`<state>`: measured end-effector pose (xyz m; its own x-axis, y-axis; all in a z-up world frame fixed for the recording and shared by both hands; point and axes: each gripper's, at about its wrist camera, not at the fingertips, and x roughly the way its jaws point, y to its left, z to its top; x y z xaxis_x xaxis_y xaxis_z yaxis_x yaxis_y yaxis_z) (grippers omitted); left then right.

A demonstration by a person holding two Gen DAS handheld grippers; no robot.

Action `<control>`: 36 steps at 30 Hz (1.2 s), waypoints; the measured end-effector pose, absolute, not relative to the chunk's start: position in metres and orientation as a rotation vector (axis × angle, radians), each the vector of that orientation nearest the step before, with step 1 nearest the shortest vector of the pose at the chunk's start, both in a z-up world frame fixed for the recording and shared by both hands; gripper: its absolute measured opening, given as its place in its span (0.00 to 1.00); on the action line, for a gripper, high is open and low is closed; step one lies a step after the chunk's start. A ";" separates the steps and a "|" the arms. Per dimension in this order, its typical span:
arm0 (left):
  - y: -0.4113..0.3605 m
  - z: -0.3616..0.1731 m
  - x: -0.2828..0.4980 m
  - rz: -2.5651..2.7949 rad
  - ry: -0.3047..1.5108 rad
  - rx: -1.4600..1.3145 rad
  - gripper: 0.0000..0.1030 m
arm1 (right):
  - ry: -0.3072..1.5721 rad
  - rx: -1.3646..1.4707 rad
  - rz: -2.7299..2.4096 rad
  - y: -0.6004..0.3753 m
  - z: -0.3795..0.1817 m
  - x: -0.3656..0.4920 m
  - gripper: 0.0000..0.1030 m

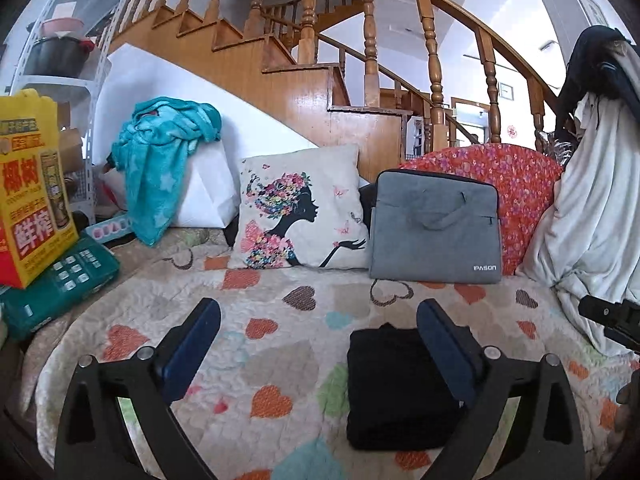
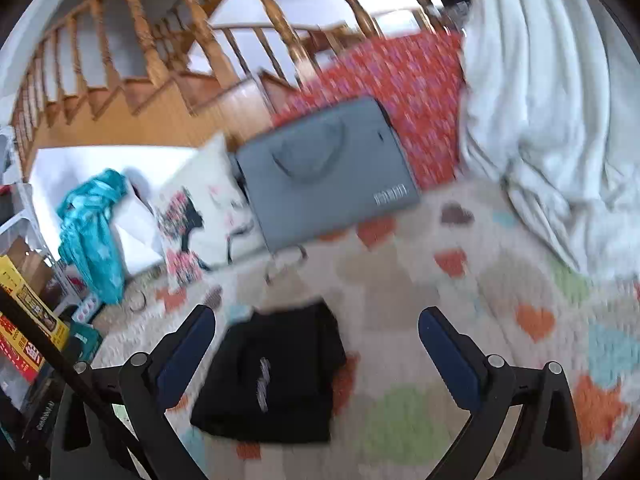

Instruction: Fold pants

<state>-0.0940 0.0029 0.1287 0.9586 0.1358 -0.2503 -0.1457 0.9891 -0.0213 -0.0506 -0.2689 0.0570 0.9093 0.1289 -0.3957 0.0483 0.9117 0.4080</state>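
- pants (image 1: 394, 388): black
- quilt (image 1: 280, 312): cream, coloured hearts
- bag (image 1: 436, 228): grey
- cushion (image 1: 520, 184): red floral
- blanket (image 1: 160, 160): teal
- pads (image 1: 192, 352): dark blue

This is a lived-in home, a living area under a wooden staircase (image 1: 304, 52) with turned balusters. A sofa or daybed covered by a heart-patterned quilt (image 1: 280, 312) carries a printed throw pillow (image 1: 300, 208), a grey laptop bag (image 1: 436, 228) and a teal blanket (image 1: 164, 160). A white storage shelf (image 1: 68, 40) with household odds and ends stands to the left, and framed pictures hang on the far wall.
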 end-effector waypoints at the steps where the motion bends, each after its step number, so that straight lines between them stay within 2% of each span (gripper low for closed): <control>1: 0.004 0.129 -0.100 0.143 0.257 -0.044 0.95 | 0.421 0.402 0.012 -0.268 0.056 -0.057 1.00; 9: 0.009 0.123 -0.123 0.167 0.267 -0.016 0.95 | 0.451 0.285 -0.098 -0.260 0.040 -0.085 1.00; 15: 0.029 0.124 -0.123 0.180 0.272 -0.070 0.95 | 0.350 0.120 -0.160 -0.243 0.053 -0.109 1.00; 22: 0.051 0.126 -0.116 0.192 0.281 -0.120 0.97 | 0.428 0.069 -0.069 -0.227 0.072 -0.073 1.00; 27: 0.071 0.103 -0.084 0.231 0.433 -0.170 0.97 | 0.537 0.146 0.083 -0.220 0.072 -0.015 1.00; 31: 0.085 0.084 -0.046 0.203 0.600 -0.262 0.97 | 0.608 0.218 0.113 -0.228 0.053 0.029 1.00; 36: 0.077 0.076 0.011 0.119 0.725 -0.317 0.97 | 0.700 0.336 0.153 -0.247 0.024 0.068 1.00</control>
